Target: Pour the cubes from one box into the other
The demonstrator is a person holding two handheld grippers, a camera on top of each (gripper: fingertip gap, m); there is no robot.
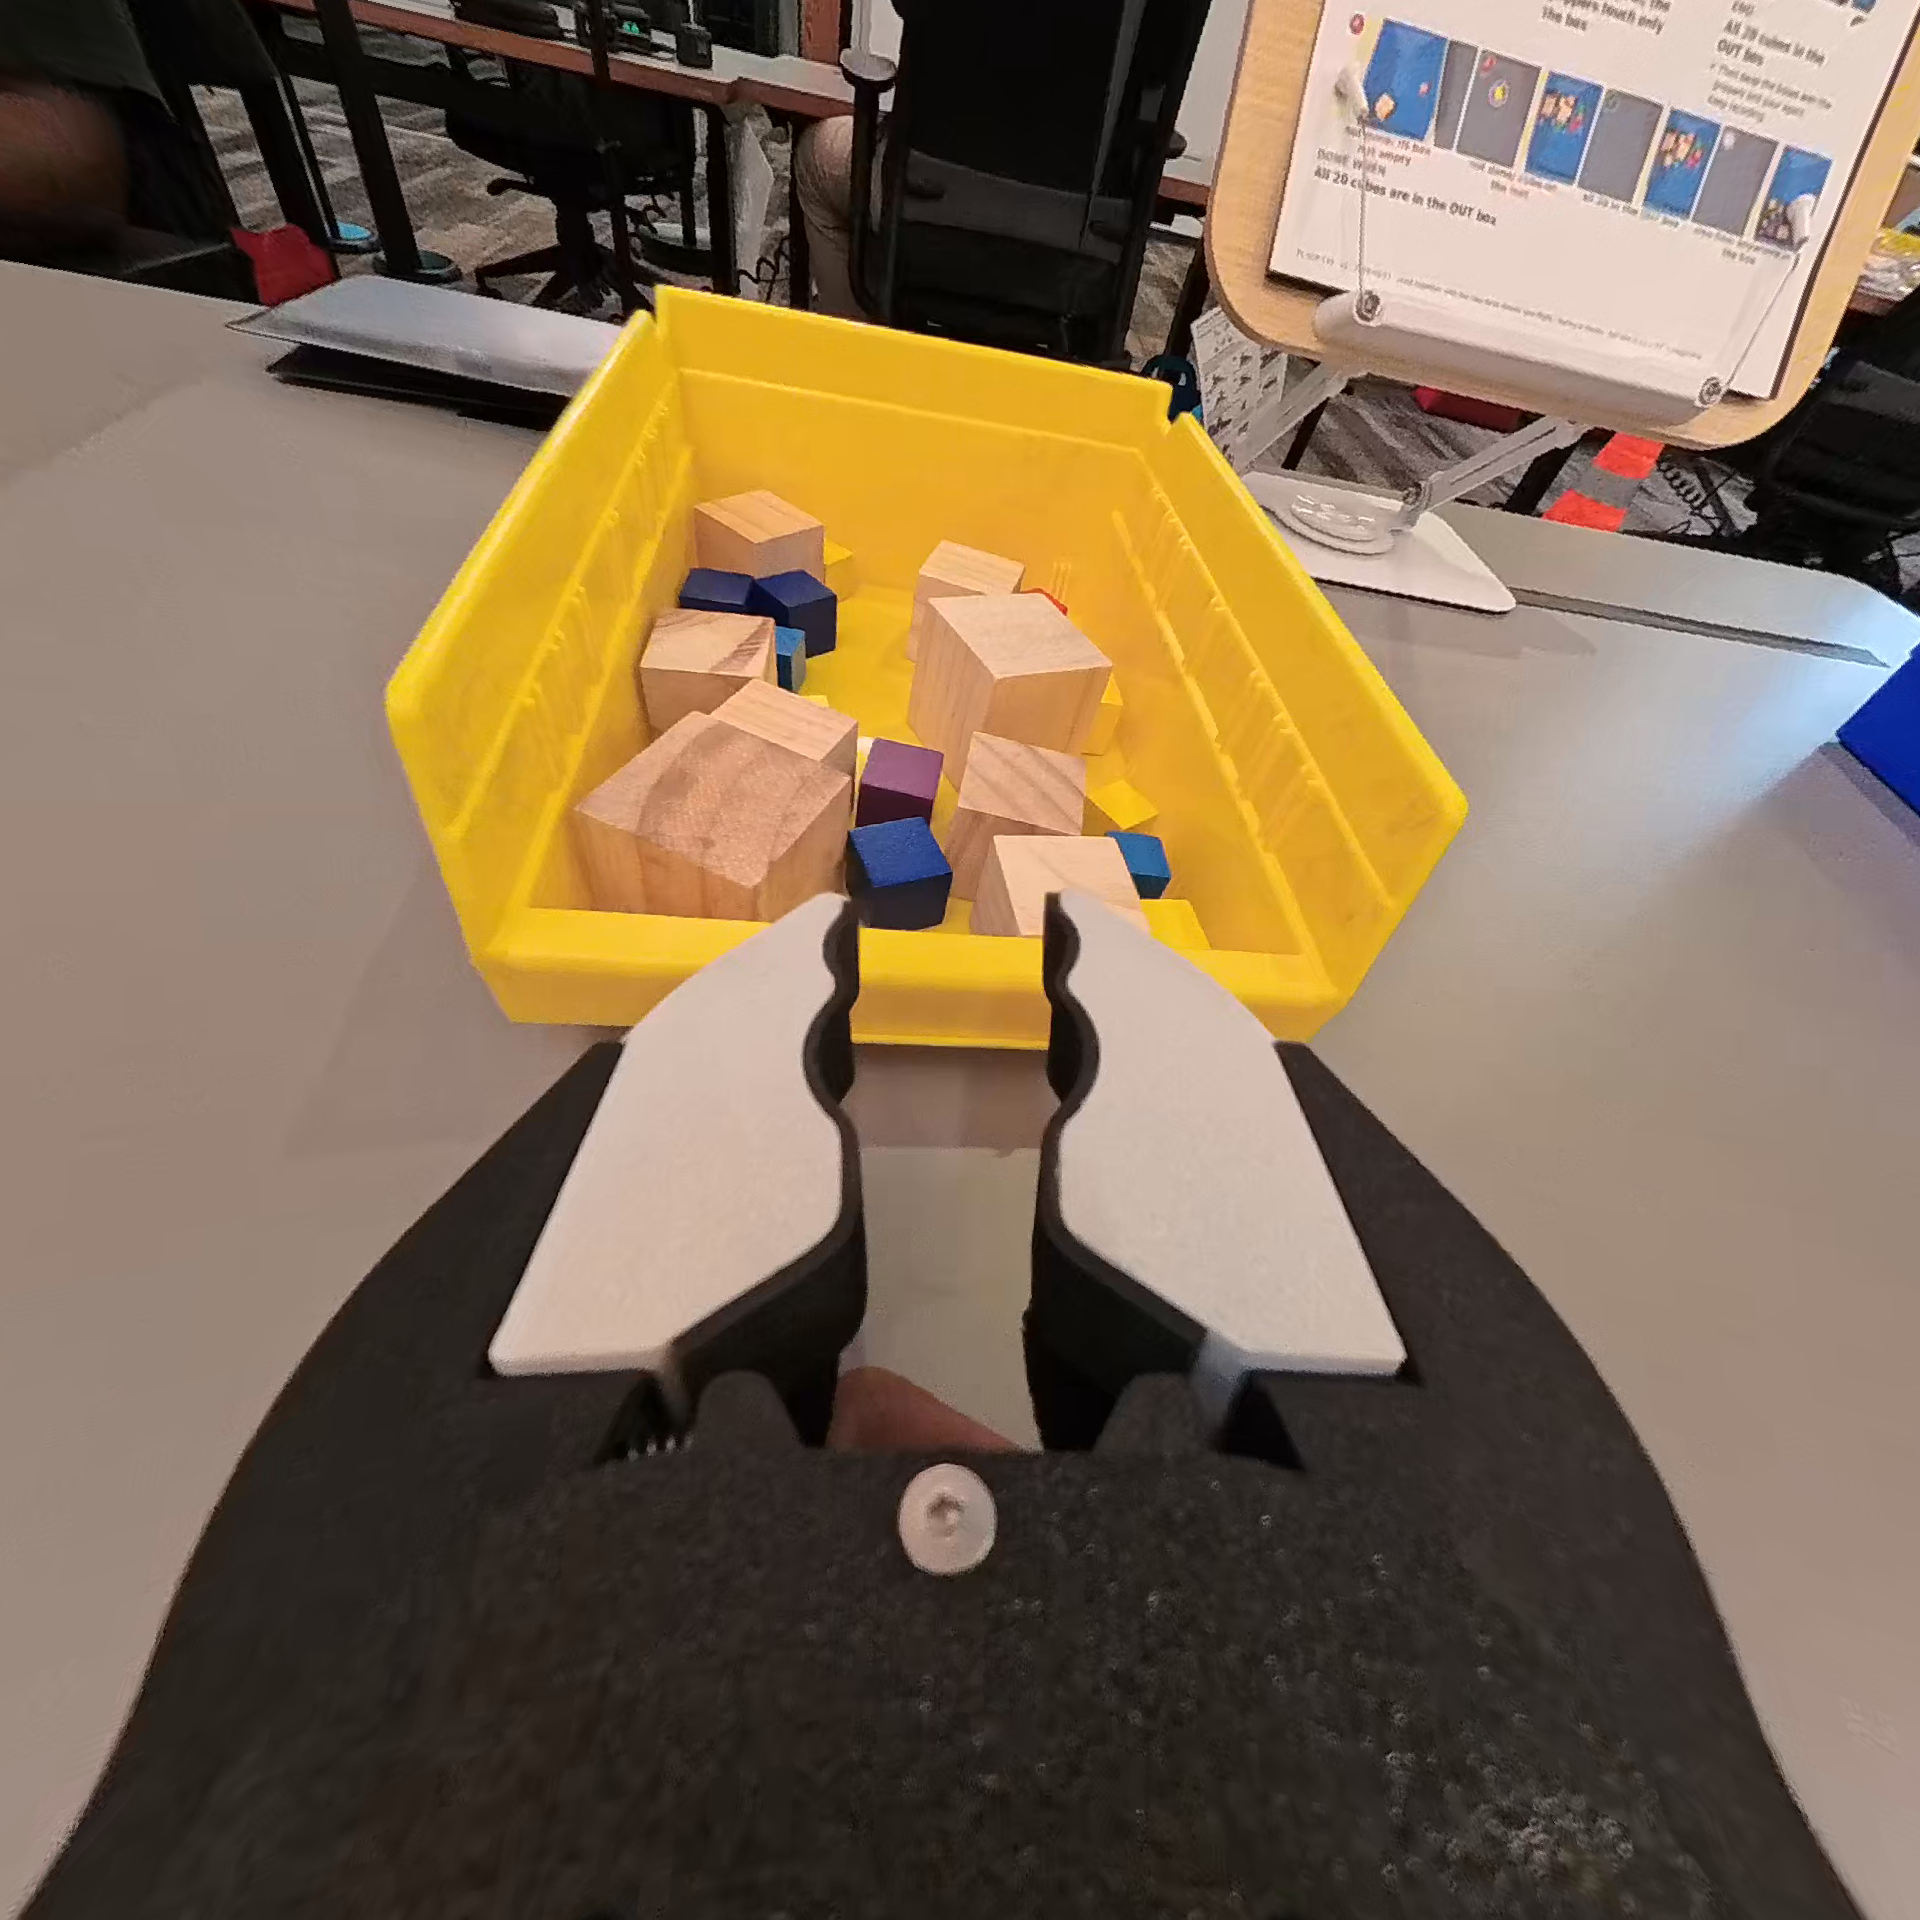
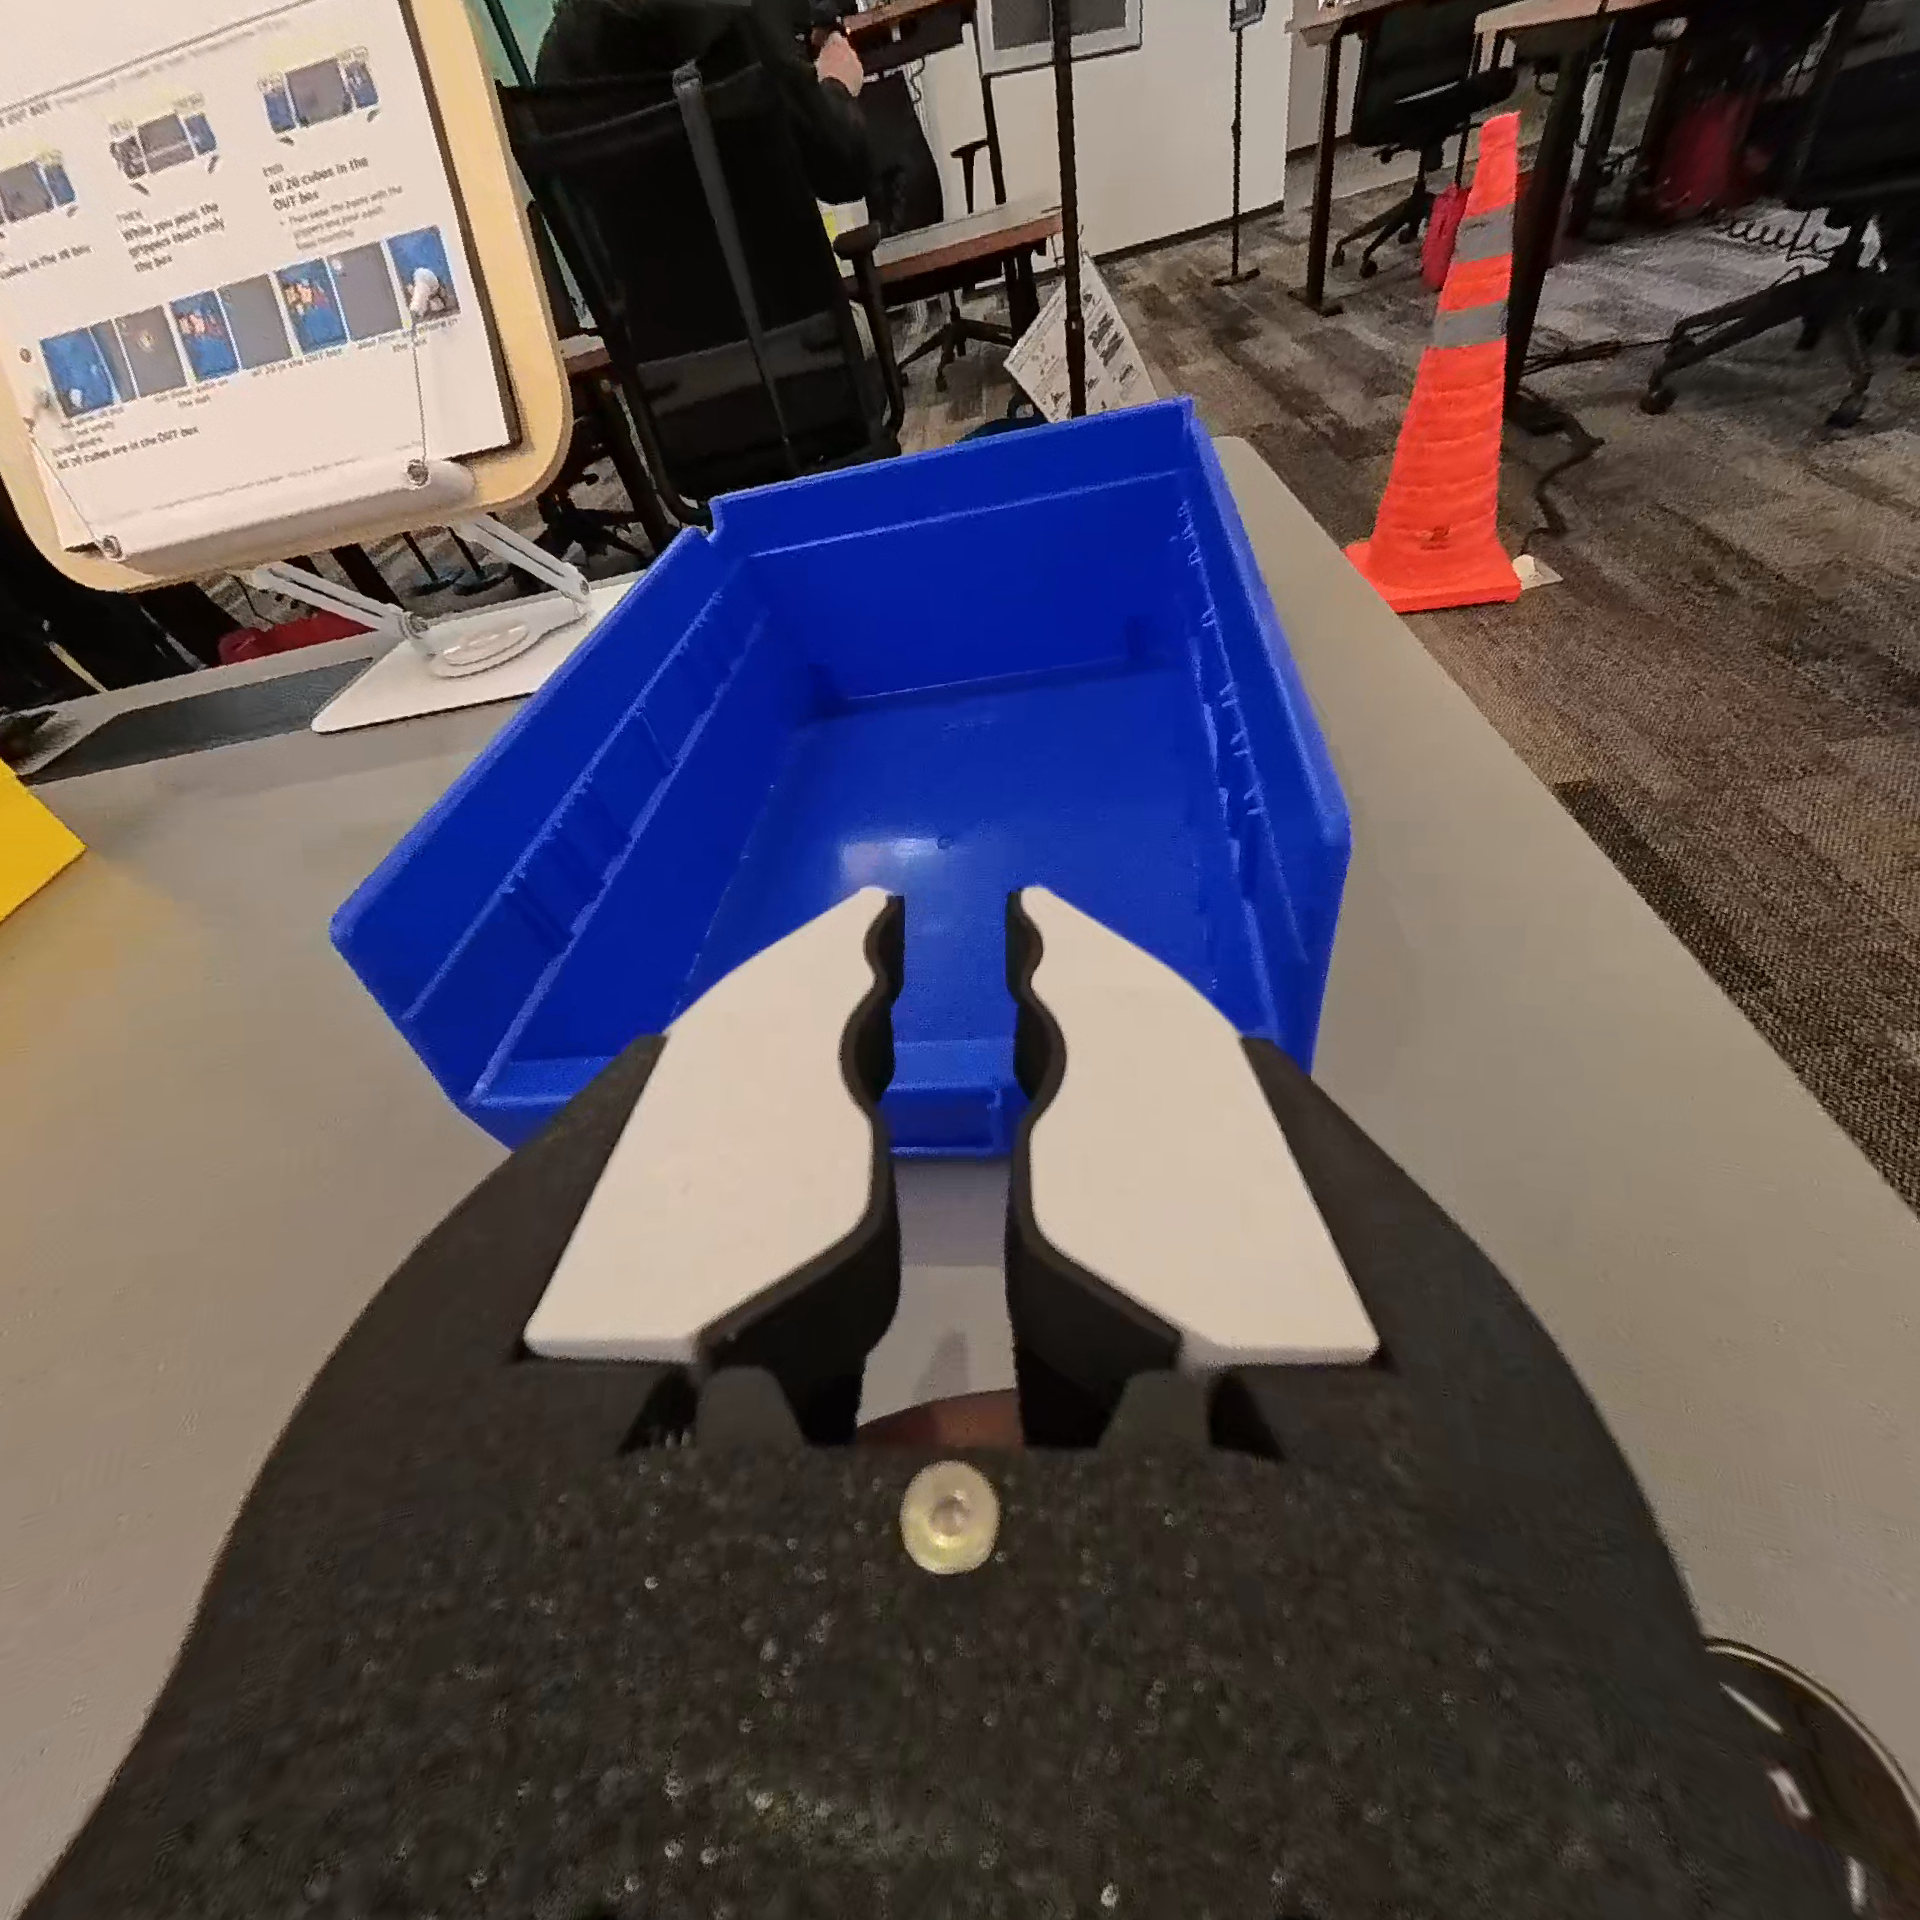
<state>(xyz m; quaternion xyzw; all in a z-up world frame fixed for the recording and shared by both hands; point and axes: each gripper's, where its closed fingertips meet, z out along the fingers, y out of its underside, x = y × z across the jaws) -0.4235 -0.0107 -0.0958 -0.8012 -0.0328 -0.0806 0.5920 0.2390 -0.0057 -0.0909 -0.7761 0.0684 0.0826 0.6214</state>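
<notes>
In the left wrist view a yellow box point(image 1: 1299, 727) stands on the grey table and holds several cubes: large plain wooden cubes point(image 1: 1008, 675), small blue cubes point(image 1: 899, 868) and a purple cube point(image 1: 899, 779). My left gripper point(image 1: 951, 914) is open and empty, its tips above the box's near wall. In the right wrist view a blue box point(image 2: 644, 790) stands empty on the table. My right gripper point(image 2: 956, 904) is open and empty, its tips over the blue box's near end. A corner of the blue box point(image 1: 1886, 727) shows at the right edge of the left wrist view, and a corner of the yellow box point(image 2: 26, 831) at the left edge of the right wrist view.
An instruction sheet on a stand point(image 1: 1558, 208) is behind the boxes on the table, also in the right wrist view point(image 2: 239, 260). A flat dark device point(image 1: 416, 343) lies at the far left. An orange cone point(image 2: 1455, 395), chairs and desks are on the floor beyond the table edge.
</notes>
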